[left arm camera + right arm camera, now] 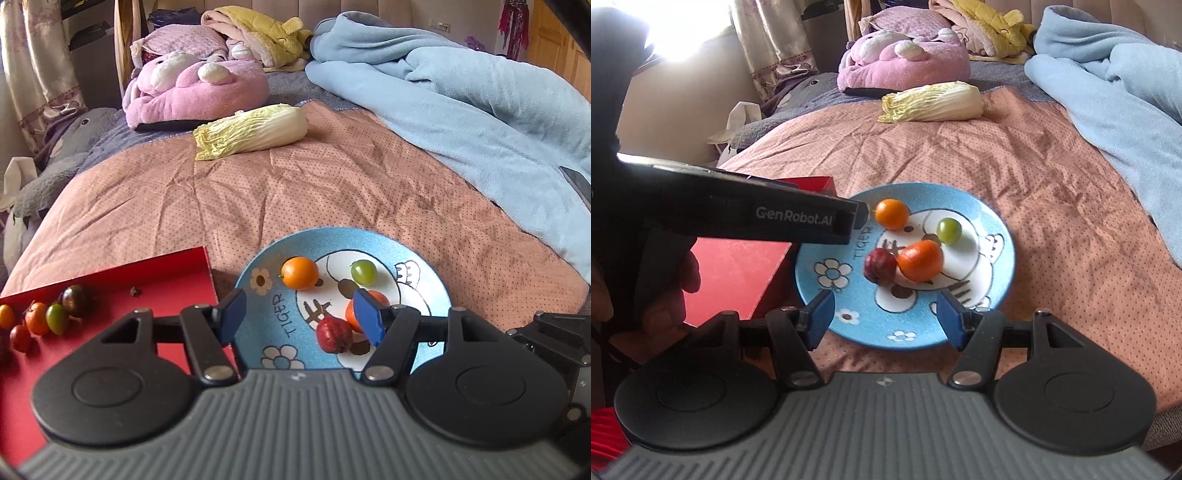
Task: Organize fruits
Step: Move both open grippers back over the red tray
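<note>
A blue cartoon plate (258, 258) (997, 221) lies on the bed and holds a small orange (300, 272) (892, 213), a green grape (364, 272) (949, 230), a larger orange (351, 315) (920, 260) and a dark red fruit (333, 334) (880, 265). A red tray (166, 273) (738, 273) to the plate's left carries several small fruits (55, 317). My left gripper (299, 317) is open and empty over the plate's near-left part. My right gripper (886, 317) is open and empty above the plate's near edge. The left gripper's body (738, 214) crosses the right wrist view.
A napa cabbage (251, 131) (932, 101) lies farther back on the pink dotted quilt (258, 192). A pink plush (195, 92) and other plush toys sit at the back. A light blue blanket (461, 96) is heaped along the right side.
</note>
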